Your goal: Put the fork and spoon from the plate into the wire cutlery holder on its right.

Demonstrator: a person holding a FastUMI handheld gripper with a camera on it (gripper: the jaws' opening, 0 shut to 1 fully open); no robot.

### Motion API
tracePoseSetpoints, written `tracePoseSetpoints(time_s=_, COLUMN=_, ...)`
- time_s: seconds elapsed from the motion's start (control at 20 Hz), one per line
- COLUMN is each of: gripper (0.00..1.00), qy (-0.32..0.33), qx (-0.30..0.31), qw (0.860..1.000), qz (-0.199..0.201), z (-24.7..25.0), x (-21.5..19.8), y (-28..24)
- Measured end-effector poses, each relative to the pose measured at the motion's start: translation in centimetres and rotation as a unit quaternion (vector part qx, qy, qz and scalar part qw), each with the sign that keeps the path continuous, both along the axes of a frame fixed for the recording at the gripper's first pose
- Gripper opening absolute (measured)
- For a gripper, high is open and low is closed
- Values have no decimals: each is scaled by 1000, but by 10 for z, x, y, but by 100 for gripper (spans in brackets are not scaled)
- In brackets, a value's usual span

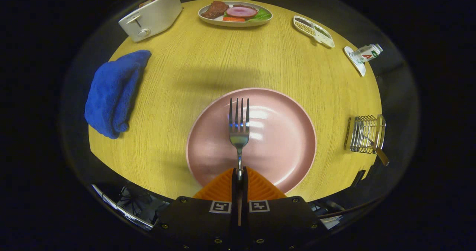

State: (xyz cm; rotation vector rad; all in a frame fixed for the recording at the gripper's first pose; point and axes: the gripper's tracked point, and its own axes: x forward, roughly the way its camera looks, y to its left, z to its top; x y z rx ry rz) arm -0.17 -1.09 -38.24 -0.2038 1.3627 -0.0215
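From where I stand, the hand-held two-finger gripper (pixel 240 176) is clamped on the handle of a silver metal fork (pixel 239 126), both fingers (pixel 260 189) pressed together around it with no gap showing. The fork sticks straight out toward twelve o'clock from the fingertips, tines ahead, over the round pink plate (pixel 282 139), which sits on the yellow wood-grain table (pixel 193 72) just beyond the fingers. Whether the fork touches the plate or hangs above it I cannot tell.

At about three o'clock from the plate, well apart from it near the table's edge, stands the wire cutlery holder (pixel 364 134), with a wooden-handled utensil (pixel 380 154) poking out of it. At nine to ten o'clock lies a crumpled blue towel (pixel 111 93). Far off at eleven o'clock is a white toaster (pixel 150 16), at twelve a plate of food (pixel 235 15), at one a small white divided tray (pixel 313 31), and past it a small bottle (pixel 366 53) lying on a white dish
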Motion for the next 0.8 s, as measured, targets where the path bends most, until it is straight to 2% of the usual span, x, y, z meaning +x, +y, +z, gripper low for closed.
tracePoseSetpoints(time_s=0.35, gripper=3, qy=-24, qx=-16, qw=999, qz=-31, z=32, x=18, y=-33)
tracePoseSetpoints(time_s=0.8, gripper=3, qy=-45, qx=-38, qw=994, qz=-91, z=74, x=27, y=-89)
